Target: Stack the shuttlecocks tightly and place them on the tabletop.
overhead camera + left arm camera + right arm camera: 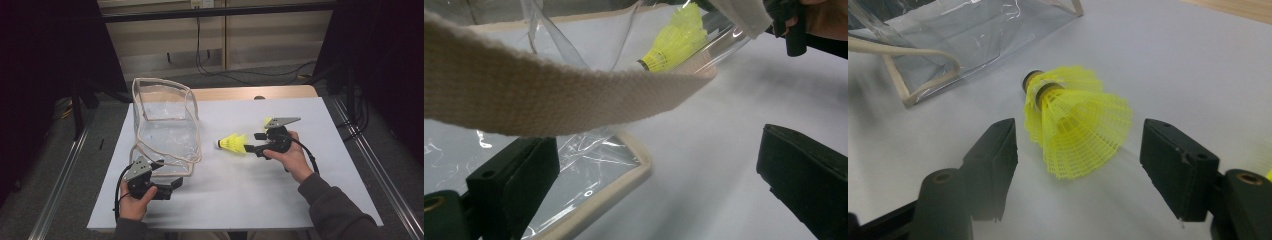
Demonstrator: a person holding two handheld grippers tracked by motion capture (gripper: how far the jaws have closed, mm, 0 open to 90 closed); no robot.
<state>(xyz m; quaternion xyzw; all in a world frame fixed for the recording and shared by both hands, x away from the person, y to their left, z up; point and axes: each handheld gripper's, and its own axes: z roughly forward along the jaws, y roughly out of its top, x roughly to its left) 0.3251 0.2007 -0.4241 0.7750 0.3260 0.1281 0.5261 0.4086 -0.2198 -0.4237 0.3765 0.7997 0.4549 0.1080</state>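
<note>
Nearest the person, L gripper [172, 186] sits at the front edge of the clear bag [167, 131], jaws apart w/ the bag's cloth strap [549, 100] passing between them, pads not pressing it. Farther out, R gripper [252, 142] is open (jaws clear of both sides); yellow shuttlecocks [1075, 127] lie on the white table [280, 200] between them, just beside the bag.

white sheet [280, 185] | wooden tabletop [240, 93] beneath | cables [235, 74] on floor behind
</note>
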